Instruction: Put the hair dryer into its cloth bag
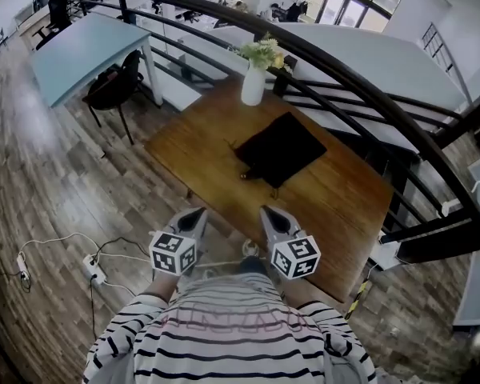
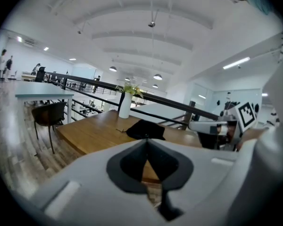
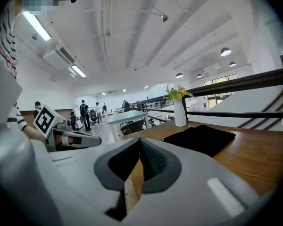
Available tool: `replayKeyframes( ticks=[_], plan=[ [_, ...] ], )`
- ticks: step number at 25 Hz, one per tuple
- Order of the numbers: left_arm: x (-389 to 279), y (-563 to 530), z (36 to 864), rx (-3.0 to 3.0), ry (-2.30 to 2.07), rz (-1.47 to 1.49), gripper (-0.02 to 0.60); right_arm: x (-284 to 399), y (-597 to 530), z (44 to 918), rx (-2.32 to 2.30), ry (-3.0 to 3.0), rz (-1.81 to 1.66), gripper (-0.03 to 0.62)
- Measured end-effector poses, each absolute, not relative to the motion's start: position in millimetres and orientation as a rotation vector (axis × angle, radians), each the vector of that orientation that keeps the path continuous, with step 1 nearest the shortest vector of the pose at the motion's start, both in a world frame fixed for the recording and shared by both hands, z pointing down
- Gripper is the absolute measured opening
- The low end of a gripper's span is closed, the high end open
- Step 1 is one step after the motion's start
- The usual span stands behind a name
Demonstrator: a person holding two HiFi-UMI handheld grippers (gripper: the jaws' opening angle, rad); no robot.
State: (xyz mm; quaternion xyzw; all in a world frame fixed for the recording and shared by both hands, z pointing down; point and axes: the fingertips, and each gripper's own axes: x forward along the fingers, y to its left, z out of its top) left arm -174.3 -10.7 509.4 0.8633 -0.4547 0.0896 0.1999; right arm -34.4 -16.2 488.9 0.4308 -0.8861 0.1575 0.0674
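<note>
Left tongs [image 1: 194, 214] and right tongs [image 1: 269, 213] are both clenched on nothing, pads meeting in each gripper view. Only the head view shows them held side by side at the person's waist, short of the near edge of the wooden surface [image 1: 336, 206]. The black cloth bag [image 1: 280, 148] lies flat mid-surface, near a white vase [image 1: 253, 85] by the railing [image 1: 360, 86], well apart from both tongs.

your right gripper [image 3: 139, 140] has its two grey jaws closed tip to tip, and nothing is between them. past the jaws, to the right, the flat black cloth bag [image 3: 200, 138] lies on the brown wooden table [image 3: 259, 159]. behind the bag stands the tall white vase with flowers [image 3: 180, 111], near the dark metal railing [image 3: 245, 83]. your left gripper [image 3: 96, 139] shows at the left, well apart from the bag.
</note>
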Motion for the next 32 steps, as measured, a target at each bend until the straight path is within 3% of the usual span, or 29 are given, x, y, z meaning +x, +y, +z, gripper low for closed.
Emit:
replayKeyframes(
  ticks=[32],
  plan=[
    [-213.4, -3.4, 520.2, 2.347, -1.394, 0.203, 0.002, -62.3, -23.2, 492.0, 1.272, -2.665, 0.417, 0.000]
  ],
)
